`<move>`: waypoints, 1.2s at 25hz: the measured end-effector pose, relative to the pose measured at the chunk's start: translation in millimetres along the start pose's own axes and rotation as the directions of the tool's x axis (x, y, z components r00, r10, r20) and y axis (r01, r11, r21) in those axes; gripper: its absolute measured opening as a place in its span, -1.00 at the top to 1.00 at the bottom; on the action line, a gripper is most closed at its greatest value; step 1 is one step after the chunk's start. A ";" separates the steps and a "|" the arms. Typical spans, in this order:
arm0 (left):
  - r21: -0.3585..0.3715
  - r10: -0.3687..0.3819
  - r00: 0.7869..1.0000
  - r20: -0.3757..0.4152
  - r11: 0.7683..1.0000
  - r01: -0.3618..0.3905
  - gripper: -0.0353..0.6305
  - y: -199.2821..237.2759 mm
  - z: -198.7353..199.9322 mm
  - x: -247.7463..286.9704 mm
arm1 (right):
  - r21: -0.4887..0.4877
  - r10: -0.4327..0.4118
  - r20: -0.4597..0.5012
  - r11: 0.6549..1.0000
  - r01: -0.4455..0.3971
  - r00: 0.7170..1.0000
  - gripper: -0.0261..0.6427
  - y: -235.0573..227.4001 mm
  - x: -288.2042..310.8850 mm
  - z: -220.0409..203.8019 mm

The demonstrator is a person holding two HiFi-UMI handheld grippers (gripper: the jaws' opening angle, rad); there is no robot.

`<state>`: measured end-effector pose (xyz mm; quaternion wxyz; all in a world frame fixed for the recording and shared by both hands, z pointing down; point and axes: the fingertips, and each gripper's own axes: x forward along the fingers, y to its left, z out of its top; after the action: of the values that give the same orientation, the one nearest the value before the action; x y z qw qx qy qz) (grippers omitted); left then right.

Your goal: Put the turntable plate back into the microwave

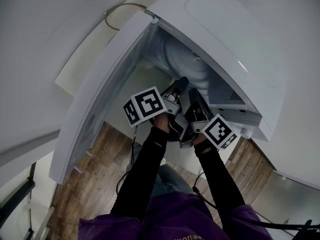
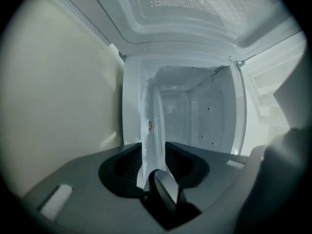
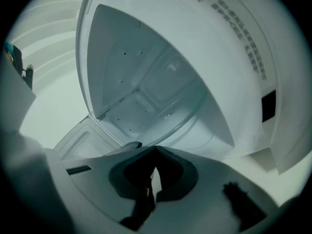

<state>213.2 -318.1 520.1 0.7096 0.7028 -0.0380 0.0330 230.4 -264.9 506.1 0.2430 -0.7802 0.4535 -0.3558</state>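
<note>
The clear glass turntable plate is inside the open white microwave, and both grippers reach into the mouth of the cavity. In the left gripper view the plate is edge-on. It runs between the jaws of my left gripper, with dark gaps on both sides, so these jaws are open around its rim. In the right gripper view the plate fills the cavity as a wide disc. My right gripper is shut on its near rim. From the head view, my left gripper and right gripper sit side by side.
The microwave door hangs open at the left. The cavity walls close in around the plate. A cable loop lies on the white surface behind the oven. Wooden floor shows below, with the person's dark sleeves in front.
</note>
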 end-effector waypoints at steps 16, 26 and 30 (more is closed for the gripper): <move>0.060 0.044 0.999 -0.024 0.997 -0.042 0.77 -2.0 -3.7 -5.6 | 0.032 -0.034 -0.028 0.999 0.035 0.999 0.89 -10.5 1.3 -2.6; 0.055 0.044 0.999 -0.021 0.998 -0.043 0.79 0.4 -0.9 0.7 | 0.029 -0.042 -0.041 0.999 0.043 0.998 0.89 -12.5 5.4 -1.0; 0.049 0.031 0.999 -0.012 0.998 -0.030 0.79 1.0 -1.4 1.3 | 0.038 -0.054 -0.036 0.998 0.055 0.998 0.89 -14.1 5.2 -1.3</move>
<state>214.4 -316.7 521.2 0.6918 0.7191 -0.0431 0.0493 238.7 -262.9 518.6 0.2405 -0.7811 0.4291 -0.3846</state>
